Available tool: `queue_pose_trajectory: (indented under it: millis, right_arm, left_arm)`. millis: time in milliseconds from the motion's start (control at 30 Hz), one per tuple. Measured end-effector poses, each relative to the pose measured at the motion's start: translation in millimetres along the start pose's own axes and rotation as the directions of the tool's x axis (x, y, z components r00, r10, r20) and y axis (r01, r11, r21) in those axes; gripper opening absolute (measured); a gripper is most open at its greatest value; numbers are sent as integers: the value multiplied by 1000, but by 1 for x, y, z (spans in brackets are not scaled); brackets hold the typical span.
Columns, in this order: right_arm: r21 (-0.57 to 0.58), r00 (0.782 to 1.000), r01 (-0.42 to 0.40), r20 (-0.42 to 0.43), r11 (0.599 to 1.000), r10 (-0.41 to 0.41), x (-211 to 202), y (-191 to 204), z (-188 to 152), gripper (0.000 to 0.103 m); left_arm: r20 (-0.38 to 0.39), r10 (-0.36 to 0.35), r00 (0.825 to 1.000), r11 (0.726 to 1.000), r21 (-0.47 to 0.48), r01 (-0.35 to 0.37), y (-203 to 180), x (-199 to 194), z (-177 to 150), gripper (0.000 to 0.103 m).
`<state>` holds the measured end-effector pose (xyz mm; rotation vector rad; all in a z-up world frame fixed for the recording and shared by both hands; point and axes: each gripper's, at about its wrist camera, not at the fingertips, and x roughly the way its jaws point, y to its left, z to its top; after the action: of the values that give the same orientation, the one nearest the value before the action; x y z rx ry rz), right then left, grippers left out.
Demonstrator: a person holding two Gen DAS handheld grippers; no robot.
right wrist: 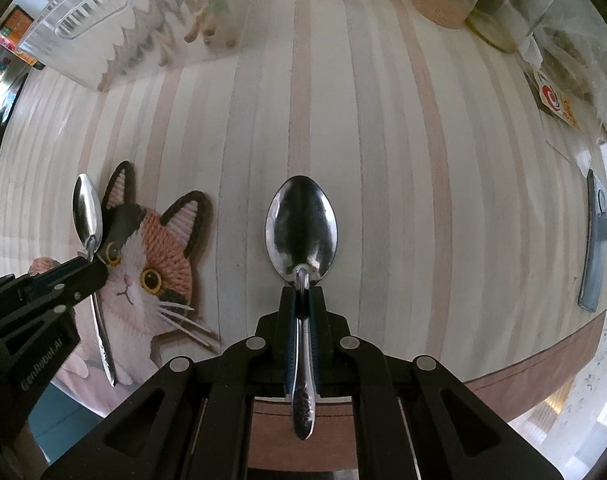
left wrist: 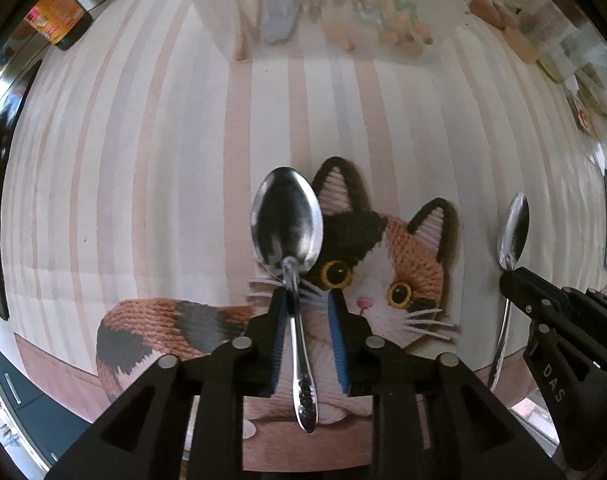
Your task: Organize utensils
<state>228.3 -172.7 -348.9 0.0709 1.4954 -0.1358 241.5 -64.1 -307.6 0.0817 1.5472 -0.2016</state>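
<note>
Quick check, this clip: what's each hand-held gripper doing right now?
Left hand-held gripper: appears partly open, spoon against its left finger.
Right hand-held gripper: closed on another spoon at the neck.

Two shiny steel spoons, bowls fwd, each held off table w/ handle between jaws
</note>
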Motion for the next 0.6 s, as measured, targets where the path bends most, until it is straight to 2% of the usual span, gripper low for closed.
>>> queue_pose_trajectory:
  millis: [167, 267, 433, 600]
  right_arm:
    - [-3, 1000, -2, 1, 1000, 2, -2, -5, -6, 8]
    - [-16, 1000, 7, 3, 1000, -7, -2, -4, -5, 7]
    - [-3, 1000, 17, 21, 1000, -16, -3, -3, -7, 6]
    - [21, 1000, -12, 26, 1000, 11, -5, -8, -13, 6]
  left_arm:
    - [6, 9, 1000, 1000, 2, -9, -2, 0, 2, 18]
    - [19, 19, 1000, 1000, 6, -19, 1, -1, 0, 5]
    - [27, 26, 999, 1000, 10, -26, 3, -1, -4, 4]
    - [71, 39, 997, 999, 5, -39, 8, -14, -6, 4]
